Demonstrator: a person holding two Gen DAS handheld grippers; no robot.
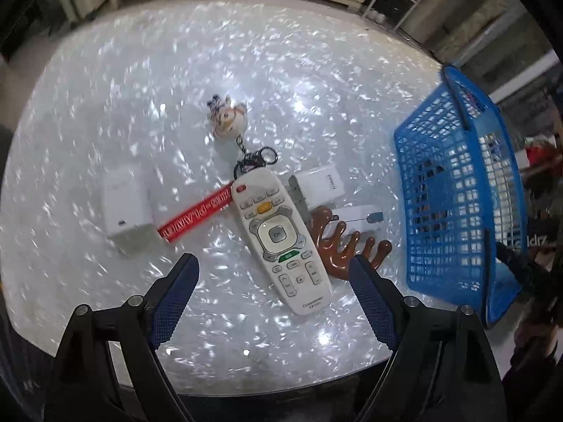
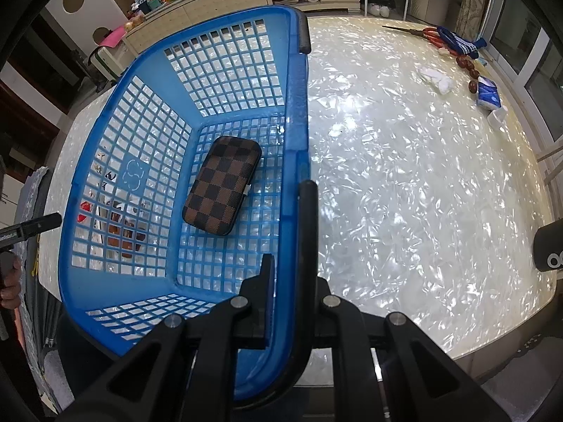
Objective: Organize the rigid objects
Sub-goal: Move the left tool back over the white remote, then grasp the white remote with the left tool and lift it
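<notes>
My left gripper hangs open just above the table, its blue-padded fingers on either side of the lower half of a white remote control. Around the remote lie a plush keychain with a red strap, a white charger block, a white plug, a brown comb and a small white box. The blue basket stands to the right. My right gripper is shut on the near right wall of the blue basket. A brown checkered case lies inside.
Far right on the pearly table lie red-handled scissors, a blue striped cloth, brown beads, crumpled tissue and a blue tissue pack. Cabinets stand beyond the far edge. A hand shows at the left.
</notes>
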